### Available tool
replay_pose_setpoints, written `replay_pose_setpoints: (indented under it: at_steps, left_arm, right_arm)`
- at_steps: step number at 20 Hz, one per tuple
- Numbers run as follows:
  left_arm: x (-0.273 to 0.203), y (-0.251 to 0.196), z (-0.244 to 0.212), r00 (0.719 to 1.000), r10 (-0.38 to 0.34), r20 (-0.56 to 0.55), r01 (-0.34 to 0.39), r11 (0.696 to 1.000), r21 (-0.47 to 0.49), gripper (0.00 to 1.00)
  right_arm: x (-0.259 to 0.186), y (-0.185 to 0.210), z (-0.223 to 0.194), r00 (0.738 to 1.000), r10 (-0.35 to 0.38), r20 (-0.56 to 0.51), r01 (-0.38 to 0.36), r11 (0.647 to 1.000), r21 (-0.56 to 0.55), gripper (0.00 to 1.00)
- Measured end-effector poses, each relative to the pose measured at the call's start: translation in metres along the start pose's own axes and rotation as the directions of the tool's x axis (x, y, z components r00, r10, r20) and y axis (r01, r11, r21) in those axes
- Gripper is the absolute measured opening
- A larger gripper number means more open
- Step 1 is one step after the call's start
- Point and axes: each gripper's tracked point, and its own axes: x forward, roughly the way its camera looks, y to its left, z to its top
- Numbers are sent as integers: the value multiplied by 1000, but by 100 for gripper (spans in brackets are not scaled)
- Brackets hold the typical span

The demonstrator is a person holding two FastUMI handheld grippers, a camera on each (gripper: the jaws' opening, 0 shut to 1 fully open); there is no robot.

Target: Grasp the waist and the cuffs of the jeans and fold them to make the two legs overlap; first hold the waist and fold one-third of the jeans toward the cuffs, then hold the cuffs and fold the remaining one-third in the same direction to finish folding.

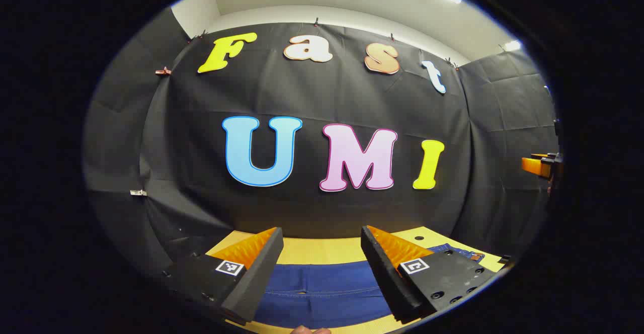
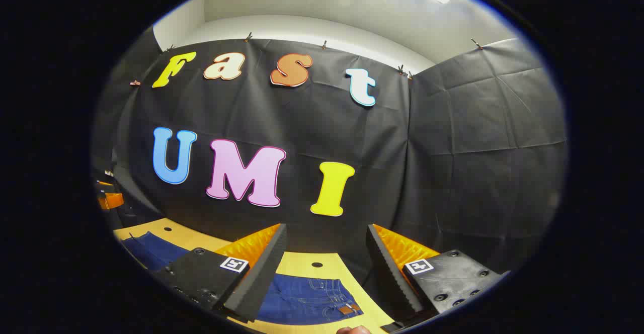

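the jeans (image 1: 322,288) are laid flat on the worktop (image 1: 322,251), a pale wooden surface with small dark holes in it. in the left gripper view a broad band of blue denim is seen running left to right across the near part of the worktop, with a line of stitching along it, and a bare strip of wood is left between the denim and the far wall. towards the right of that view, past the right finger, a stitched end of the jeans with a small brown patch is seen.

the left tool (image 1: 322,243) is held above the jeans with its fingers spread wide; nothing is gripped between them and the denim is seen through the gap. a fingertip of the person (image 1: 309,330) is glimpsed at the bottom edge of that view.

in the right gripper view the waist end of the jeans is seen below the right tool (image 2: 327,241), with a pocket, seams and a brown patch near the right edge of the cloth. another part of the denim is seen farther left on the worktop. the right tool is also held above the cloth, its fingers spread apart and pinching nothing. a fingertip is glimpsed at the bottom edge here too.

the black cloth wall (image 2: 453,148) is hung behind the worktop.
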Motion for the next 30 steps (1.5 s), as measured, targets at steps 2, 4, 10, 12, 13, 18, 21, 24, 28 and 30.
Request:
replay_pose_setpoints:
  at_steps: [2, 4, 10, 12, 13, 18, 21, 24, 28, 30]
  left_arm:
    - [1, -3, 0, 1000, -4, -2, 4, 1000, -19, 97]
    - [0, -5, 4, 1000, -10, 2, 10, 1000, -25, 96]
    - [-9, 1, 10, 1000, -6, 22, 6, 1000, 5, 97]
    - [-12, 7, 7, 1000, 5, 10, -5, 1000, 3, 97]
    - [-15, 11, 6, 1000, 11, 9, -11, 1000, 5, 97]
    - [-27, 46, -1, 999, 53, 5, -53, 998, 44, 97]
    - [-34, 74, -27, 995, 82, -63, -81, 997, 13, 97]
    - [-29, 106, -67, 991, 42, -129, -33, 997, 73, 97]
    - [-23, 139, -123, 959, -15, -282, 48, 993, 110, 97]
    - [-22, 147, -150, 932, -75, -355, 123, 986, 113, 97]
  right_arm:
    - [-6, 0, -6, 1000, 5, -10, -5, 999, -32, 97]
    - [-11, 4, -4, 1000, 19, -5, -19, 999, -48, 97]
    - [-11, 14, 0, 1000, 29, 6, -29, 999, -21, 96]
    - [-11, 20, -3, 999, 35, 4, -35, 999, -10, 96]
    - [-10, 23, -4, 999, 39, 4, -39, 999, -16, 96]
    - [3, 22, -4, 999, 30, 28, -28, 998, -55, 96]
    - [20, 27, -7, 999, 36, 31, -35, 998, -58, 97]
    - [43, 4, -30, 998, -55, 35, 60, 984, -167, 97]
    - [55, 31, -86, 995, 25, -101, -46, 977, -206, 97]
    - [59, 51, -118, 975, 134, -177, -176, 952, -249, 97]
